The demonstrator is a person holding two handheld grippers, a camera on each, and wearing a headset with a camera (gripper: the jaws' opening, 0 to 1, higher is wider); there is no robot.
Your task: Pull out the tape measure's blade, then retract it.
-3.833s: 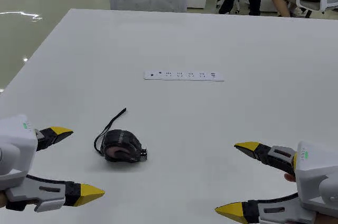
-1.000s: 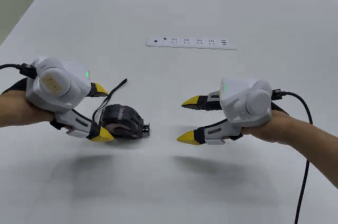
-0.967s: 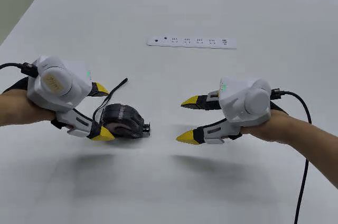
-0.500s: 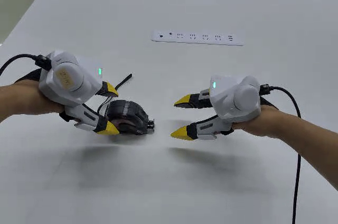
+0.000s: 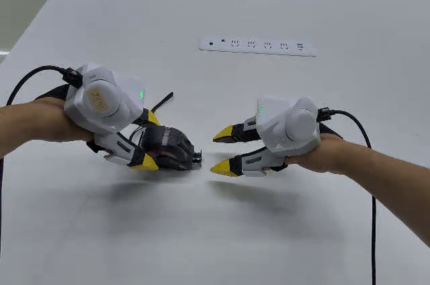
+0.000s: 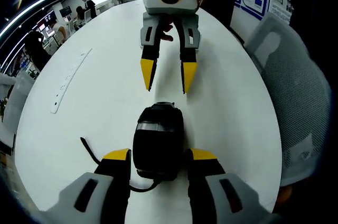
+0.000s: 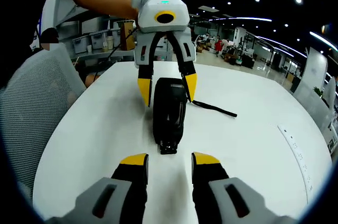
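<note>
Tape measure [image 6: 158,134], black rounded case, sat between fingers of the left gripper [image 6: 160,154]; pinched or not, I could not tell. Right gripper [image 7: 170,159] gaped, blade hook [image 7: 168,149] just ahead of its fingers. Loose hold could let the case slide

our left gripper [image 5: 151,140] brought in around the tape measure [image 5: 171,149], a jaw now either side of its case, our right gripper [image 5: 222,151] drawn closer, jaws apart, tips just short of the blade's end
</note>
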